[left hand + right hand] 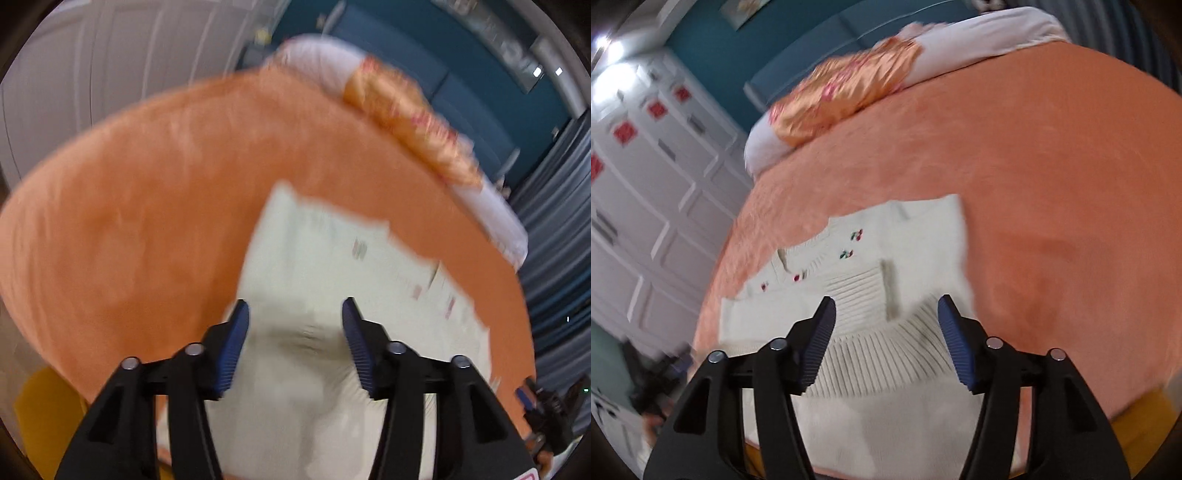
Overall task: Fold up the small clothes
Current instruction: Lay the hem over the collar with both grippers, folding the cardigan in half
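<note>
A small cream knitted sweater [886, 266] with little red and green embroidered motifs lies flat on an orange bedspread [1052, 184]. Its ribbed hem is nearest the right gripper. My right gripper [886, 332] is open and empty, hovering over the ribbed hem. In the left wrist view the same sweater [332, 258] lies on the bedspread [147, 203], blurred by motion. My left gripper [295, 339] is open and empty above the near part of the sweater.
An orange satin pillow [846, 96] rests on a white pillow [979, 40] at the head of the bed, also seen in the left wrist view [406, 110]. White cupboards [646, 184] stand to the left. A yellow bed skirt [48, 413] shows below the spread.
</note>
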